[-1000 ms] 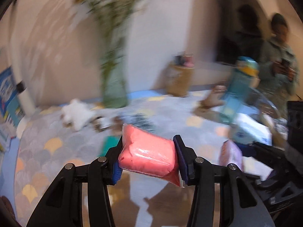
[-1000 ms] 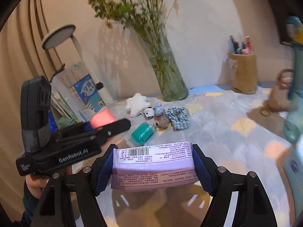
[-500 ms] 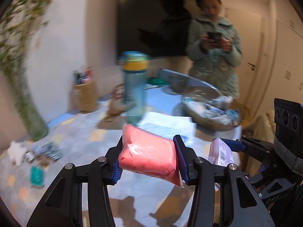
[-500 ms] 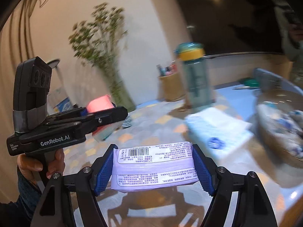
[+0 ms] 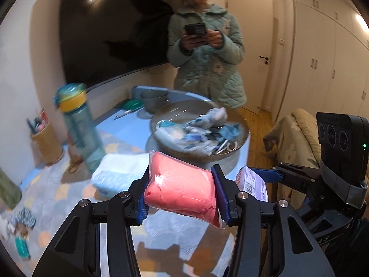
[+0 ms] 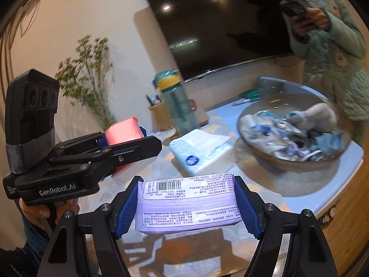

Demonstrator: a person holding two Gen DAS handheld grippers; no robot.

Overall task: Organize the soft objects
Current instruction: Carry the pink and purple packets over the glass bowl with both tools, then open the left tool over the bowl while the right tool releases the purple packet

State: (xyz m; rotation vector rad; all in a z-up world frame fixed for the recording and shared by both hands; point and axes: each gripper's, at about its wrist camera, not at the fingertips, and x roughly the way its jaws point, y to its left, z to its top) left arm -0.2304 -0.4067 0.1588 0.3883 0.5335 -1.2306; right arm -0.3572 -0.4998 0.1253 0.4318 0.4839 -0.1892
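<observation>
Writing: "GenRobot.AI" in white on the left gripper (image 6: 129,143) body; barcode and fine print, too small to read, on the lilac pack (image 6: 188,204).
Surface: table (image 6: 346,161) with scallop-pattern cloth, blue edge. On it: grey bowl (image 5: 239,124) heaped with soft items, white tissue pack (image 6: 198,152), teal bottle (image 5: 79,124), pen pot (image 5: 45,143). Dark screen on a cream wall.
Held above the table: pink pack (image 5: 182,191), glossy wrap, clamped in the left gripper; lilac pack clamped in the right gripper (image 6: 188,210).
</observation>
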